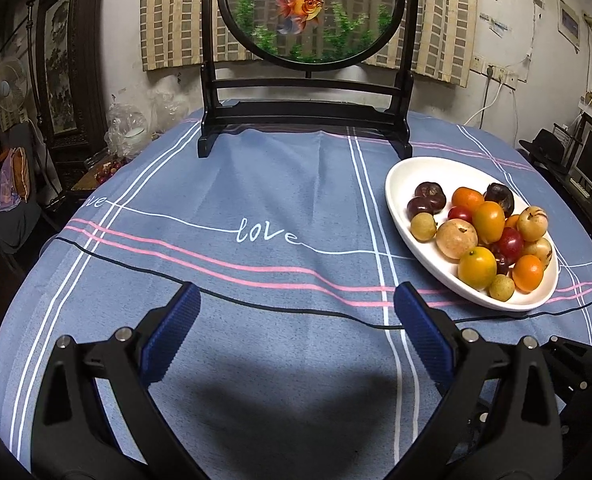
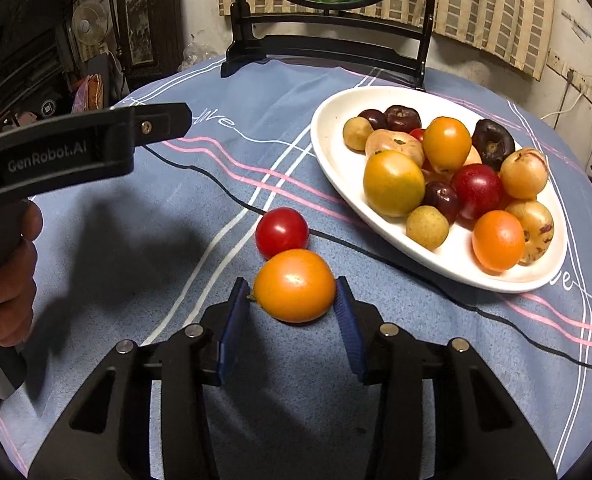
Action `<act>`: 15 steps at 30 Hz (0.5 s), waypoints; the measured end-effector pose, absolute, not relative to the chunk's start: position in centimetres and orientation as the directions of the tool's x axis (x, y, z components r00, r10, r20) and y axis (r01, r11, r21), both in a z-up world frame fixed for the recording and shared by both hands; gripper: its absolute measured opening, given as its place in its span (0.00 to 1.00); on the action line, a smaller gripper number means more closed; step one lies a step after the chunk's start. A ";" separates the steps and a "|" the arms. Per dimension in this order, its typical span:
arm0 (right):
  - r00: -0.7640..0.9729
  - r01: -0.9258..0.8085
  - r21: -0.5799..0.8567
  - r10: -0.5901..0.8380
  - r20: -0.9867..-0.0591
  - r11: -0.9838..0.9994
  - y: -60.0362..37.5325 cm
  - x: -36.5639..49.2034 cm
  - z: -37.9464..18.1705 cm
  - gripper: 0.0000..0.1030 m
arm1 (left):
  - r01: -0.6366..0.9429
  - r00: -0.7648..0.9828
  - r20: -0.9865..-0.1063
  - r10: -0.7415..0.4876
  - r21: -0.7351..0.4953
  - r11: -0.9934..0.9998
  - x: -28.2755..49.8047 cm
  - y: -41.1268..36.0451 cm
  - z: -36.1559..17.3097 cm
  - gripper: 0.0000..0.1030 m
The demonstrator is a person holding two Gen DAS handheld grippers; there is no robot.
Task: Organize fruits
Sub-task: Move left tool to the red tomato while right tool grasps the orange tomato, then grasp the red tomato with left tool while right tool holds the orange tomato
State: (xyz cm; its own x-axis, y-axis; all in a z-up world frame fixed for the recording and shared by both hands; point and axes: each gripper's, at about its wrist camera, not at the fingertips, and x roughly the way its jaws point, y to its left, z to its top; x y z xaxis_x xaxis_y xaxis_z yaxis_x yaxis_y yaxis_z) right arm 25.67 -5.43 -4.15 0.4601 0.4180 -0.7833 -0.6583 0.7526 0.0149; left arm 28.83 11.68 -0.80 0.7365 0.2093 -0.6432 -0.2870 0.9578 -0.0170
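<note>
Ahead of the left claw [image 1: 294, 328], spread wide and empty, bare blue cloth covers the round bench [image 1: 224, 184] up to a dark framed goldfish screen [image 1: 308, 60]. The right claw [image 2: 293, 300] brackets an orange fruit [image 2: 295, 285]; whether the pads press it cannot be told. A red fruit [image 2: 281, 232] lies just beyond, the white fruit plate [image 2: 336, 168] further right.

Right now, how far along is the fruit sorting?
Barely begun. One red cherry tomato already lies on the blue tablecloth. The right gripper has an orange fruit between its jaws beside it. The left gripper is open and empty. The white plate remains piled with mixed fruit.
</note>
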 end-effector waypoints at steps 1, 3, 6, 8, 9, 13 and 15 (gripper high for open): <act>0.455 -0.659 0.023 0.423 -0.783 0.752 -5.6 25.6 -4.1 0.43 | -0.287 0.736 -0.643 0.210 -0.016 0.958 28.9 11.7 -0.8 0.96; 0.448 -0.659 0.043 0.439 -0.779 0.751 -6.0 25.5 -3.7 0.43 | -0.286 0.735 -0.645 0.210 -0.015 0.958 28.9 11.7 -0.9 0.96; 0.452 -0.657 0.085 0.482 -0.750 0.749 -7.1 25.2 -2.3 0.43 | -0.283 0.728 -0.655 0.203 -0.017 0.959 29.1 11.7 -1.2 0.96; 0.475 -0.645 0.105 0.505 -0.721 0.757 -8.2 25.0 -1.1 0.43 | -0.268 0.723 -0.666 0.185 -0.023 0.963 29.2 11.5 -1.5 0.96; 0.482 -0.639 0.118 0.515 -0.708 0.760 -8.8 25.0 -0.6 0.43 | -0.257 0.720 -0.672 0.174 -0.026 0.966 29.4 11.4 -1.6 0.96; 0.518 -0.592 0.176 0.538 -0.665 0.787 -11.5 25.5 1.0 0.43 | -0.141 0.696 -0.711 0.101 0.003 0.990 30.0 9.1 -2.7 0.96; 0.530 -0.573 0.194 0.540 -0.654 0.796 -12.3 25.8 1.4 0.43 | -0.082 0.696 -0.713 0.090 0.046 0.996 30.1 7.7 -3.1 0.96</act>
